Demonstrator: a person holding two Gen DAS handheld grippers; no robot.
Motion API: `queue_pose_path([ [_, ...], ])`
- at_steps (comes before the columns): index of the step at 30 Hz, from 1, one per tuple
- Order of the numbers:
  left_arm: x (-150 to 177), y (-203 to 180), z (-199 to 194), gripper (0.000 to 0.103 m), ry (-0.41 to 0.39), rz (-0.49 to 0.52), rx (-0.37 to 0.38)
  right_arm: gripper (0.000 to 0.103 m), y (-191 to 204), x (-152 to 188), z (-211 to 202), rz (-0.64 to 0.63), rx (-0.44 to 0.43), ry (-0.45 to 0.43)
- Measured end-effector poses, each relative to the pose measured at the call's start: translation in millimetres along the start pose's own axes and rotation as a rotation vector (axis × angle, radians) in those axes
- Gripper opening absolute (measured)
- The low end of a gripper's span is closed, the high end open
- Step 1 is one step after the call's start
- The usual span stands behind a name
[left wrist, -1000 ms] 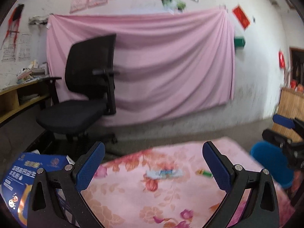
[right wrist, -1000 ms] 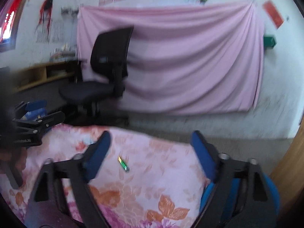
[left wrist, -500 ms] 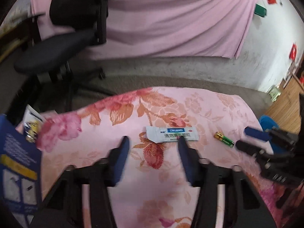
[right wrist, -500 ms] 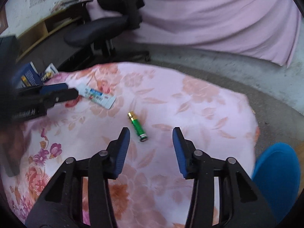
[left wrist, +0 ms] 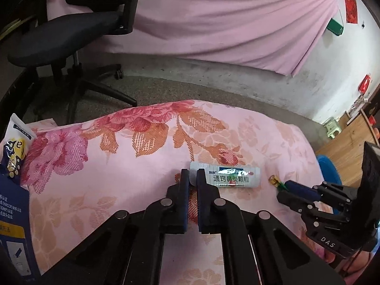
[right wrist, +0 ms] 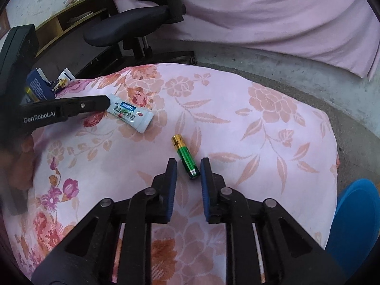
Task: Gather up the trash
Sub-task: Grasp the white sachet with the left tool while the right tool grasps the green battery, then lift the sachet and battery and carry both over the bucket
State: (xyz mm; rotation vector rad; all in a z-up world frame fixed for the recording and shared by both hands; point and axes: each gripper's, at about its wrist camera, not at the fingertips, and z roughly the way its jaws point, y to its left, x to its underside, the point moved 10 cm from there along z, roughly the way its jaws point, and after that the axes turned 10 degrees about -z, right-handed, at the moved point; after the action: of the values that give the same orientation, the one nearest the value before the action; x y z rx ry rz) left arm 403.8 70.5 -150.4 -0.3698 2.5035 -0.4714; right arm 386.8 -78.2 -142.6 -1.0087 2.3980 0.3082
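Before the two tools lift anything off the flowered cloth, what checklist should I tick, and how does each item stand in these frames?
1. Left tool closed on the sachet: ok, its fingers pinch the sachet's left end.
2. Right tool closed on the battery: not ok, the fingers straddle its near end with gaps showing.
3. Battery lined up between the right fingers: ok, though it lies slightly slanted.
4. Cloth kept out of either pinch: cannot tell, the contact points are hidden.
5. Tools apart from each other: ok, they are on separate items with bare cloth between.
6. Place for the trash: cannot tell, no bin is clearly in view.
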Motion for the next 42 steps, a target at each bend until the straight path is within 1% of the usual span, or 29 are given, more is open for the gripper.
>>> queue_pose_path([
  [2,0,-1,-3,0.001,-0.007,-0.002,0.020,0.040,0,5,-4,0.003,0.000,0.004],
  [6,1,-7,-11,0.000,-0.029,0.008,0.043,0.039,-1,14,-13,0.011,0.007,0.004],
  [10,8,-14,-25,0.000,-0.064,0.014,0.048,0.039,0,24,-24,0.033,0.013,-0.009],
  [15,16,-34,-53,0.000,-0.155,0.060,0.062,0.038,6,31,-43,0.068,0.025,-0.068],
  [17,22,-47,-65,0.000,-0.198,0.098,0.064,0.038,9,32,-54,0.089,0.024,-0.107],
  [21,35,-71,-86,0.000,-0.271,0.174,0.065,0.038,13,40,-69,0.123,0.022,-0.152],
  [25,44,-83,-96,0.000,-0.297,0.200,0.074,0.038,13,45,-87,0.142,0.047,-0.203],
  [31,51,-89,-105,0.000,-0.313,0.197,0.101,0.037,13,48,-121,0.175,0.094,-0.318],
  [35,52,-99,-117,0.000,-0.356,0.221,0.113,0.037,11,49,-149,0.186,0.151,-0.422],
  [37,54,-106,-127,0.000,-0.393,0.252,0.114,0.037,11,49,-168,0.194,0.179,-0.497],
  [39,55,-114,-132,0.000,-0.424,0.268,0.123,0.037,9,49,-191,0.225,0.182,-0.613],
  [41,56,-123,-140,0.000,-0.463,0.282,0.132,0.037,5,51,-209,0.241,0.226,-0.678],
  [42,56,-129,-145,0.000,-0.488,0.288,0.140,0.037,3,51,-222,0.234,0.262,-0.719],
])
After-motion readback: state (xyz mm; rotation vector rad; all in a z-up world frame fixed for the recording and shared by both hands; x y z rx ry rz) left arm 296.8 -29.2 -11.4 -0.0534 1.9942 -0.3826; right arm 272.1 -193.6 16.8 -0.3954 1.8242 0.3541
